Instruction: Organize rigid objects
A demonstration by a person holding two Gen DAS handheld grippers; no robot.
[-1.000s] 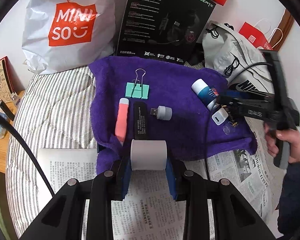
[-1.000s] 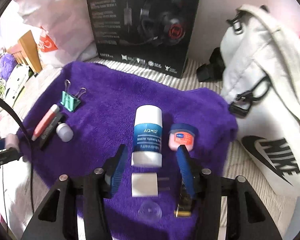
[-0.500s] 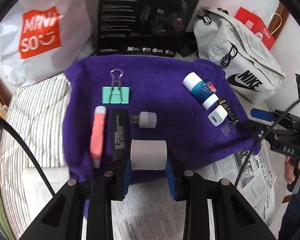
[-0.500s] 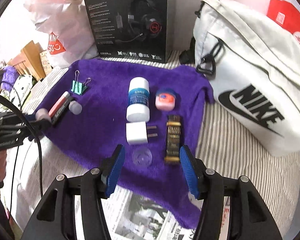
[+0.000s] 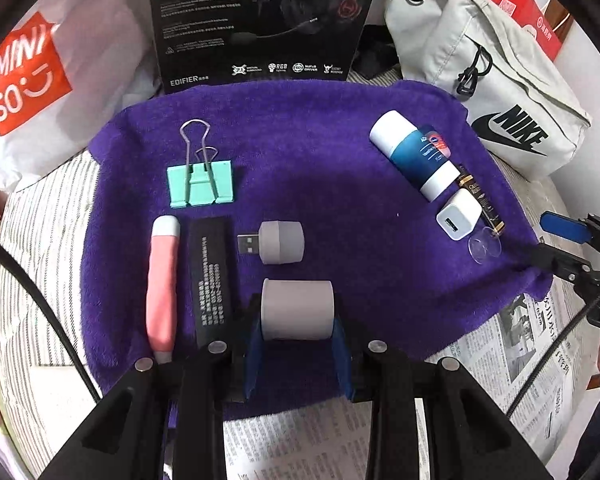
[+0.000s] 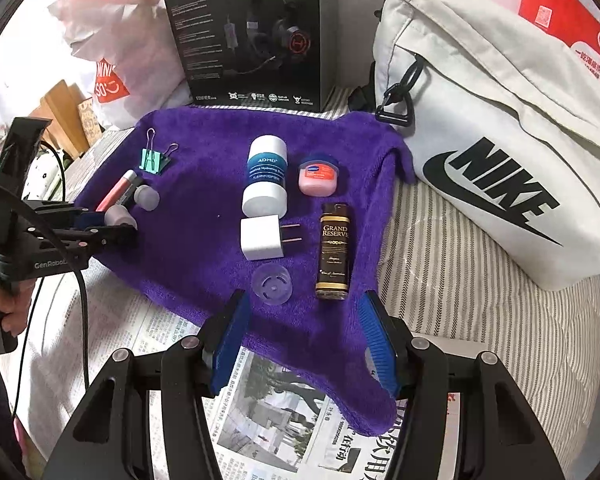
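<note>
My left gripper [image 5: 297,344] is shut on a grey cylinder [image 5: 297,310], held over the near edge of the purple towel [image 5: 320,184]. Beyond it lie a grey USB light [image 5: 278,242], a black bar [image 5: 212,280], a pink tube [image 5: 163,280] and a teal binder clip [image 5: 200,188]. My right gripper [image 6: 304,344] is open and empty over the towel's [image 6: 204,216] near edge. Ahead of it lie a clear cap [image 6: 271,283], a white charger [image 6: 262,238], a brown bottle [image 6: 334,256], a blue-white bottle [image 6: 266,176] and a pink jar [image 6: 318,174].
A black headset box [image 5: 256,20] stands behind the towel. A white Nike bag [image 6: 496,128] lies at the right and a Miniso bag [image 5: 40,72] at the left. Newspaper [image 6: 268,408] covers the striped bedding [image 6: 460,280] in front.
My left gripper has carried the grey cylinder forward over the towel, next to the USB light. My right gripper has pulled back from the charger to the towel's near edge and stayed open.
</note>
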